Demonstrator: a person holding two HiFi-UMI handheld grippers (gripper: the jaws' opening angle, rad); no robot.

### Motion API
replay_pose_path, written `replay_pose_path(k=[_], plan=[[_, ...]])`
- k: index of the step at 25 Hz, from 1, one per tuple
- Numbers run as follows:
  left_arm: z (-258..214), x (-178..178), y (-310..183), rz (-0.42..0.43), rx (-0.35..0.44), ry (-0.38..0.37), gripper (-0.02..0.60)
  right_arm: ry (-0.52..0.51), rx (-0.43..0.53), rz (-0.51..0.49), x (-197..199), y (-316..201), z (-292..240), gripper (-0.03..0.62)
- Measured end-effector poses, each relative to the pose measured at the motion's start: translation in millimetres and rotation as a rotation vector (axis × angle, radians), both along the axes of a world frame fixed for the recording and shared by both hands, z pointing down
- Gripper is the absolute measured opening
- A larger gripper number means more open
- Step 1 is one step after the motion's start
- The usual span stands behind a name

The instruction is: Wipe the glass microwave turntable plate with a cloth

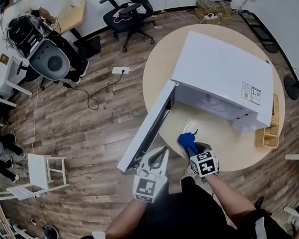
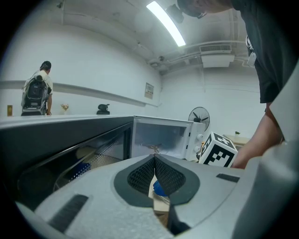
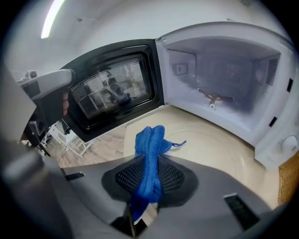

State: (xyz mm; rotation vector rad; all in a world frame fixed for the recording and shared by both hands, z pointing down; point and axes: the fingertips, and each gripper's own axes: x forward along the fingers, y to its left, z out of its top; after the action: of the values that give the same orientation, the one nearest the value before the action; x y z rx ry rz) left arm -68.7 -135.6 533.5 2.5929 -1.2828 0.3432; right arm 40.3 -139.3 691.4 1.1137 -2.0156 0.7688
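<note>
The clear glass turntable plate lies on the round table in front of the open white microwave; it also fills the right gripper view. My right gripper is shut on a bunched blue cloth at the plate's near edge, and the cloth sticks up out of the jaws. My left gripper hangs beside the free end of the microwave door, shut with nothing in it. The bare turntable hub shows inside the oven.
The dark-windowed door swings out over the table's left edge. A wicker basket stands at the table's right. On the wooden floor are a white stool, a power strip with cables, and office chairs.
</note>
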Motion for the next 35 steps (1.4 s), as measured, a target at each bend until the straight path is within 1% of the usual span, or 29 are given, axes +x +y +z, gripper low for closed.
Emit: replay_pose_path(k=[4,6,9,16,25,29,33,35], plan=[[0,1,-1,0.0,0.0,0.013,0.006,0.022,-0.037,-0.017,-7,5,11,0.078],[1,1,0,0.011,0.008,0.004,0.006,0.042,-0.048,-0.023,-7,7,17,0.078],[4,2,-1,0.023,0.009,-0.002,0.006,0.068,-0.042,-0.026,-4,7,21,0.078],[3,12,0,0.049,0.014,0.008,0.006,0.084,-0.009,-0.022,7,4,23,0.08],[0,25,1,0.085,0.02,0.002,0.006,0.116,-0.021,0.051,38,8,20,0.081],[0,32,1,0.108,0.022,0.003,0.006,0.157,-0.04,0.079,59,11,20,0.083],[-1,39,2,0.133,0.022,0.002,0.006,0.175,-0.019,0.11,80,8,20,0.091],[-1,41,2,0.142,0.023,-0.001,0.006,0.191,-0.026,0.132,92,8,19,0.094]])
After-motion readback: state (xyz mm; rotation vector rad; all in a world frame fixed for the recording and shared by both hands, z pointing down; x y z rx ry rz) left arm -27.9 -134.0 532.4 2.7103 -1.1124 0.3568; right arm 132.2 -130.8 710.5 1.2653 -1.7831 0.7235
